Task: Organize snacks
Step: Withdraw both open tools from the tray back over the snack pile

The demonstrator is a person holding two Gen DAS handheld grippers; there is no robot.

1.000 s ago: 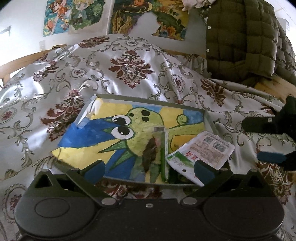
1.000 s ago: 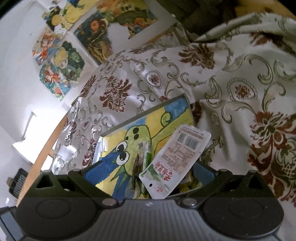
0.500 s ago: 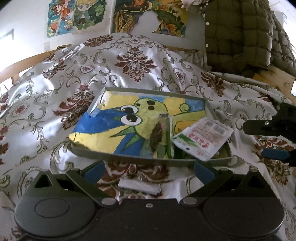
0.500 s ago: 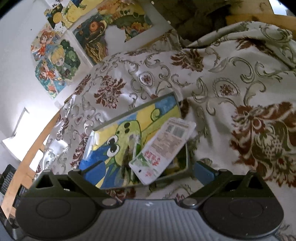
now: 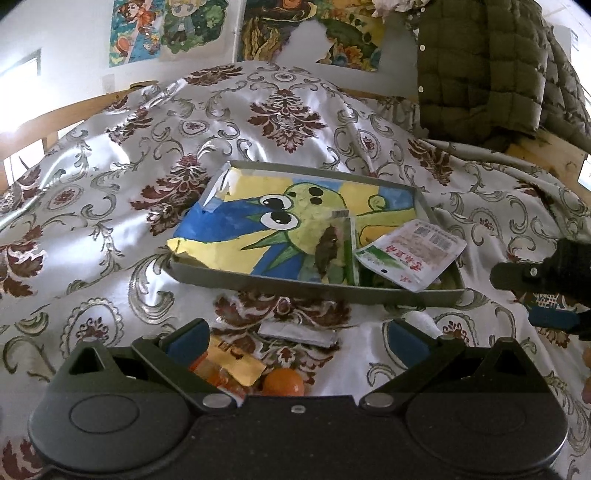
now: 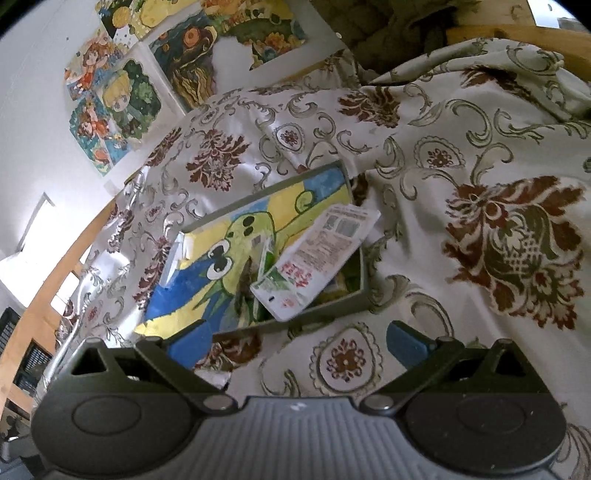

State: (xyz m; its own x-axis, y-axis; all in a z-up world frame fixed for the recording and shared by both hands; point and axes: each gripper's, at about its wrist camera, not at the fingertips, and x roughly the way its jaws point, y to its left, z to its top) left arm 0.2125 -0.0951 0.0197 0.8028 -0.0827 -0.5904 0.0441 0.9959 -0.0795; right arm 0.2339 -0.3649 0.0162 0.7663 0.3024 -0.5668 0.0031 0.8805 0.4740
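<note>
A grey tray (image 5: 258, 281) with a painted cartoon lining lies on the patterned bedspread; it also shows in the right wrist view (image 6: 332, 308). In it lie a white snack packet (image 5: 410, 254) (image 6: 314, 258) and a green packet (image 5: 338, 247). In front of the tray lie a small silver packet (image 5: 297, 332), a yellow-orange packet (image 5: 232, 363) and an orange ball-shaped snack (image 5: 283, 383). My left gripper (image 5: 295, 339) is open and empty above these loose snacks. My right gripper (image 6: 295, 341) is open and empty, just short of the tray, and shows at the right edge of the left wrist view (image 5: 546, 291).
The bedspread (image 5: 110, 221) is rumpled and rises behind the tray. A green quilted jacket (image 5: 480, 66) hangs at the back right. Posters (image 5: 166, 29) cover the wall. A wooden bed frame (image 5: 74, 114) runs along the left.
Both grippers have pulled back from the tray. The white packet now lies in the tray, free of the right gripper. Loose snacks have come into view under the left gripper.
</note>
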